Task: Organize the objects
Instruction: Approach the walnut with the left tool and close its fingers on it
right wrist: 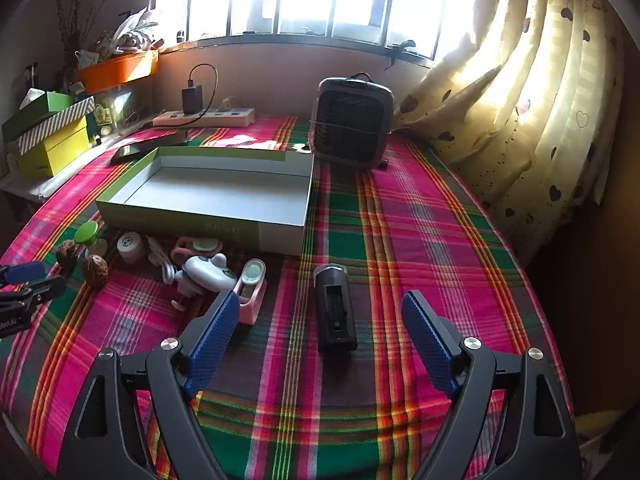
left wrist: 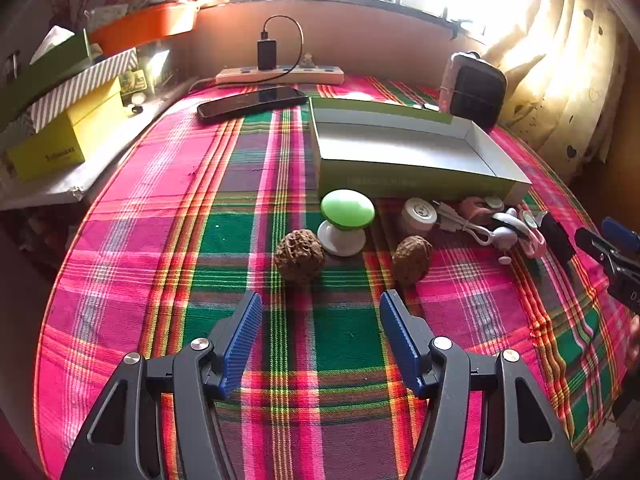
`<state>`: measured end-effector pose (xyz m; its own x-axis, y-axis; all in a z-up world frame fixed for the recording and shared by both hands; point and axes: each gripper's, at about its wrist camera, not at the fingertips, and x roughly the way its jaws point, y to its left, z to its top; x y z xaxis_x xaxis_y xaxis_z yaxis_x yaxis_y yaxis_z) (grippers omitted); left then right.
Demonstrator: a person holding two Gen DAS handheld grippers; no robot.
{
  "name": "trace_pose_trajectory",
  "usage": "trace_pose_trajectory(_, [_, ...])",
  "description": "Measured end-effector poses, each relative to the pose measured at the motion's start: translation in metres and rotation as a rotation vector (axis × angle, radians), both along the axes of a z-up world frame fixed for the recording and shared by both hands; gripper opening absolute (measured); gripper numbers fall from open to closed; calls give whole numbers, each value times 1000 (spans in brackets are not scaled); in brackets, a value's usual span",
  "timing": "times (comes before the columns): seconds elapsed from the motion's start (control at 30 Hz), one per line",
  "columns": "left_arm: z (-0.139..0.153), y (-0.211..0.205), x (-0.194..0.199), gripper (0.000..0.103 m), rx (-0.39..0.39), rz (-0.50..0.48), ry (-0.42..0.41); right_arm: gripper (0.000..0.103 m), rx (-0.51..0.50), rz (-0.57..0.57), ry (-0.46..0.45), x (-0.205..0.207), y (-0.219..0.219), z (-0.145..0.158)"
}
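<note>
On the plaid-covered counter (left wrist: 224, 208), an empty green box (right wrist: 208, 216) sits with a row of small things along its near side: a green-capped knob (left wrist: 347, 209), two wrinkled nuts (left wrist: 299, 255), a white cable (left wrist: 460, 222) and a black holder (right wrist: 335, 308). Both the left tongs (left wrist: 320, 336) and the right tongs (right wrist: 320, 336) hover spread wide, grasping nothing.
</note>
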<state>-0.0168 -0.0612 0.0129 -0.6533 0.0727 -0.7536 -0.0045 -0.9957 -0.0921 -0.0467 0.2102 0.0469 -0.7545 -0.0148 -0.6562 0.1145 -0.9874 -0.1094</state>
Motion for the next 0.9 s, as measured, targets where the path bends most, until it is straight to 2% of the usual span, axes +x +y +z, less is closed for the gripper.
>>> trace_pose_trajectory(0.07, [-1, -6, -5, 61, 21, 9, -8, 83, -5, 1, -12, -4, 2, -2])
trace_pose_trajectory(0.37, [-5, -12, -29, 61, 2, 25, -17, 83, -39, -10, -94, -23, 11, -20])
trace_pose_trajectory(0.67, [-10, -16, -38, 51, -7, 32, -29, 83, -52, -8, -166, -35, 13, -32])
trace_pose_trajectory(0.9, [-10, -18, -43, 46, 3, 35, -31, 69, -85, -19, -205, -41, 21, -36])
